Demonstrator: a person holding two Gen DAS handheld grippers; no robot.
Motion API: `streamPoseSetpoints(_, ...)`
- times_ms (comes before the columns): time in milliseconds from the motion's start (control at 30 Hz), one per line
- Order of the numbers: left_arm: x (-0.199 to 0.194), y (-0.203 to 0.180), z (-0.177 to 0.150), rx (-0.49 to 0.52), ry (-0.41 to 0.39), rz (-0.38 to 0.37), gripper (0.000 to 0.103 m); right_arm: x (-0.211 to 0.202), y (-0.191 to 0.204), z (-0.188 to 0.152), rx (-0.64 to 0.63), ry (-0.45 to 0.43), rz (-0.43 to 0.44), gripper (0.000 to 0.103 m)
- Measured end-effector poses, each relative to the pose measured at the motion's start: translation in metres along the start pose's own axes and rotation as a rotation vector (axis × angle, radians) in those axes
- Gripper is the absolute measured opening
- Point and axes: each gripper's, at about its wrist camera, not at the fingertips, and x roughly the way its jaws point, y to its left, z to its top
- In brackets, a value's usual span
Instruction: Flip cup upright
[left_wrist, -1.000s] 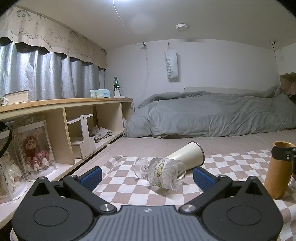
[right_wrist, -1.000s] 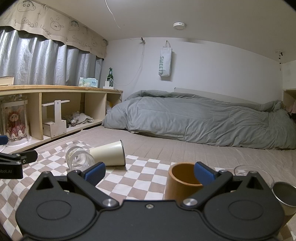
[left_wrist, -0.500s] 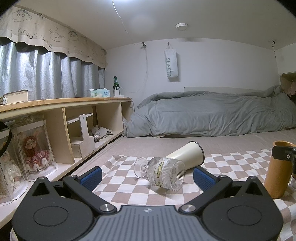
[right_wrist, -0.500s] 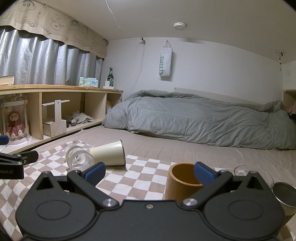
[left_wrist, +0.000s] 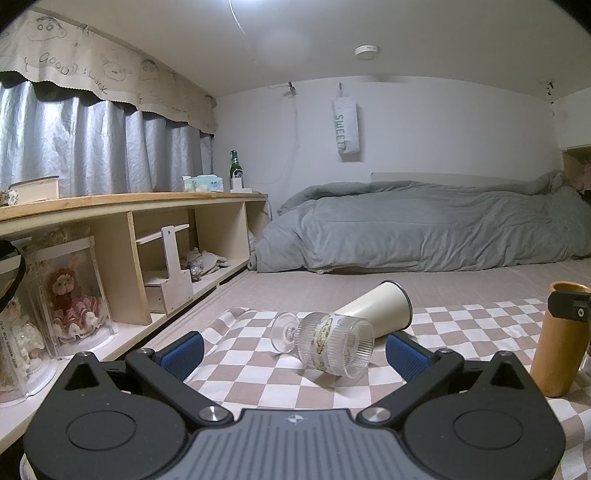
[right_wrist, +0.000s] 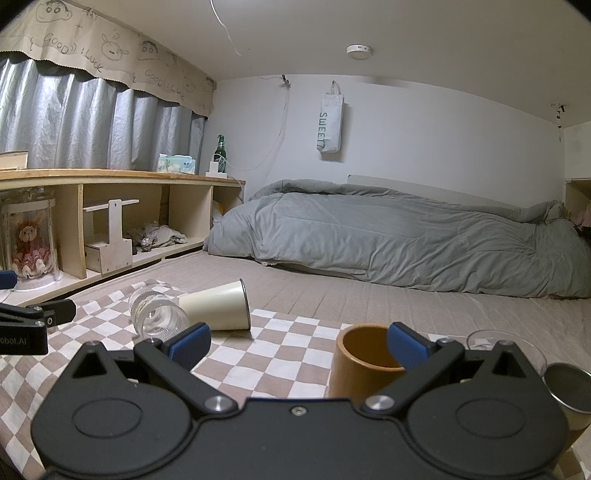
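Observation:
A ribbed clear glass goblet (left_wrist: 328, 343) lies on its side on the checkered cloth (left_wrist: 258, 380), its mouth toward me. A cream cup (left_wrist: 380, 308) lies on its side right behind it. My left gripper (left_wrist: 293, 354) is open and empty, with the goblet just ahead between its blue pads. In the right wrist view the goblet (right_wrist: 157, 314) and cream cup (right_wrist: 218, 306) lie at the left. My right gripper (right_wrist: 299, 343) is open and empty, just short of an upright brown wooden cup (right_wrist: 364, 360), which also shows in the left wrist view (left_wrist: 557, 343).
A metal cup (right_wrist: 567, 384) and a clear glass (right_wrist: 506, 343) stand at the right. A wooden shelf unit (left_wrist: 147, 236) runs along the left. A grey duvet (left_wrist: 424, 225) lies on the bed behind. The left gripper shows in the right wrist view (right_wrist: 33, 319).
Nothing has visibly moved apart from a very slight drift of both views.

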Motion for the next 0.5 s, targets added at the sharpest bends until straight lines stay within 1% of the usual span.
streamPoseSetpoints(233, 0.002, 0.008, 0.001, -0.026, -0.004, 0.006, 0.103, 0.001, 0.001, 0.001, 0.001, 0.0, 0.003, 0.103)
streamPoseSetpoints(400, 0.005, 0.02, -0.001, -0.053, -0.007, 0.036, 0.103, 0.006, 0.008, 0.005, 0.002, -0.005, 0.026, 0.103)
streamPoseSetpoints(500, 0.007, 0.031, -0.002, -0.093, -0.011, 0.061, 0.103, 0.013, 0.016, 0.009, -0.006, -0.017, 0.045, 0.103)
